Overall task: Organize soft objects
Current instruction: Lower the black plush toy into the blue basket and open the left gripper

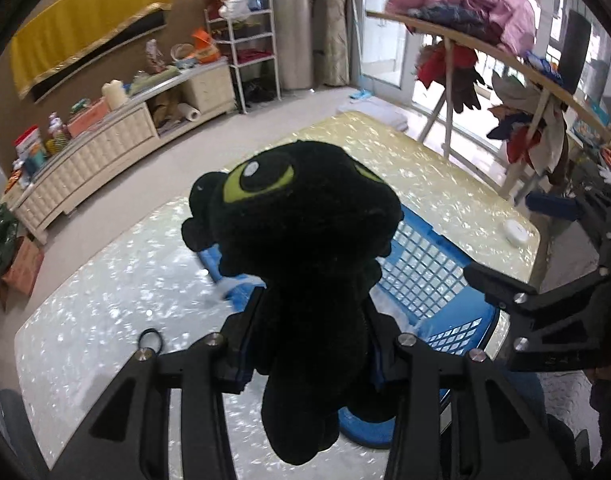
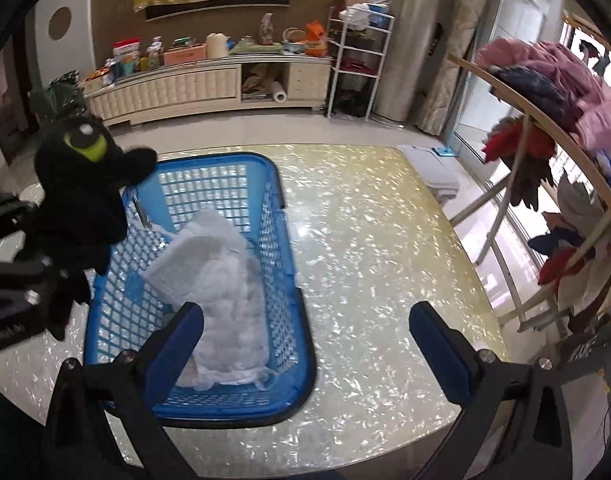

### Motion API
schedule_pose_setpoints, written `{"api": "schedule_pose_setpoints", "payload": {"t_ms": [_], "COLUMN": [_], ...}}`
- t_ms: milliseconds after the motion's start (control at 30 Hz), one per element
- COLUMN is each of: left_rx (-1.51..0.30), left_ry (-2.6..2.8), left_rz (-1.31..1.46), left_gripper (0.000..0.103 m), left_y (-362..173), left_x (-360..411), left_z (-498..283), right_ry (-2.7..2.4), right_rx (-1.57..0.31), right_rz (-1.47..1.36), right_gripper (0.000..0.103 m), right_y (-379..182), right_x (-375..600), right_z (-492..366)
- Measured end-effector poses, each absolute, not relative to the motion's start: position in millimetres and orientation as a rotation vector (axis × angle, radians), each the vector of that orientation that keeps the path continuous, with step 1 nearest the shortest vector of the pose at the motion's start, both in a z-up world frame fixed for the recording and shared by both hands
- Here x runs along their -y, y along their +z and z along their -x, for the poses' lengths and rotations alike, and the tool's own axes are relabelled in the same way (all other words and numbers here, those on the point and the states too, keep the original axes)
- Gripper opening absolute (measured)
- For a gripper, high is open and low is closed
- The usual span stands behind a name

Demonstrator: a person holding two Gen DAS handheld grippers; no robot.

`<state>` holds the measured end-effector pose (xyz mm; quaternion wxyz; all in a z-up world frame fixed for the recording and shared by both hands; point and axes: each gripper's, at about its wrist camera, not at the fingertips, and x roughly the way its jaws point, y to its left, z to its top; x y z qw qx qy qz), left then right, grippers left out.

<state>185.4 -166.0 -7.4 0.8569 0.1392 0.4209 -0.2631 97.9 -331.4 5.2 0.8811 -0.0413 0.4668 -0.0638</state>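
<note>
Left gripper [image 1: 311,344]: I clamp black plush [image 1: 305,248].
Right gripper [image 2: 305,344]: agape, empty.
Risk: plush snags blue basket [image 2: 293,280] left rim, tumbles outside.

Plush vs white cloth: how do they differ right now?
The plush is black with green eyes; the cloth is white. The plush is held in the air by the left gripper; the cloth lies loose in the basket. Both are soft.

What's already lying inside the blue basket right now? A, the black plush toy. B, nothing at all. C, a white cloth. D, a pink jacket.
C: a crumpled white cloth lies inside the blue basket, while the black plush toy is clamped in the left gripper above it.
</note>
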Motion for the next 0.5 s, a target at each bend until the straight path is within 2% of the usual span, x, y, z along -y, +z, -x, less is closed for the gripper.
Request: {"api": "schedule_pose_setpoints", "payload": {"t_ms": [500], "left_rx": [-1.021], "left_ry": [-0.628], "left_rz": [-0.415], "left_gripper": [0.042], "left_y": [-50.4], "left_x": [227.1], "left_z": [-219.3], "right_ry": [-0.166], "right_rx": [-1.008], "right_rz": [0.032], "right_gripper": [0.103], "right_y": [-7.7], "right_x": [349.9], "right_z": [-92.2]}}
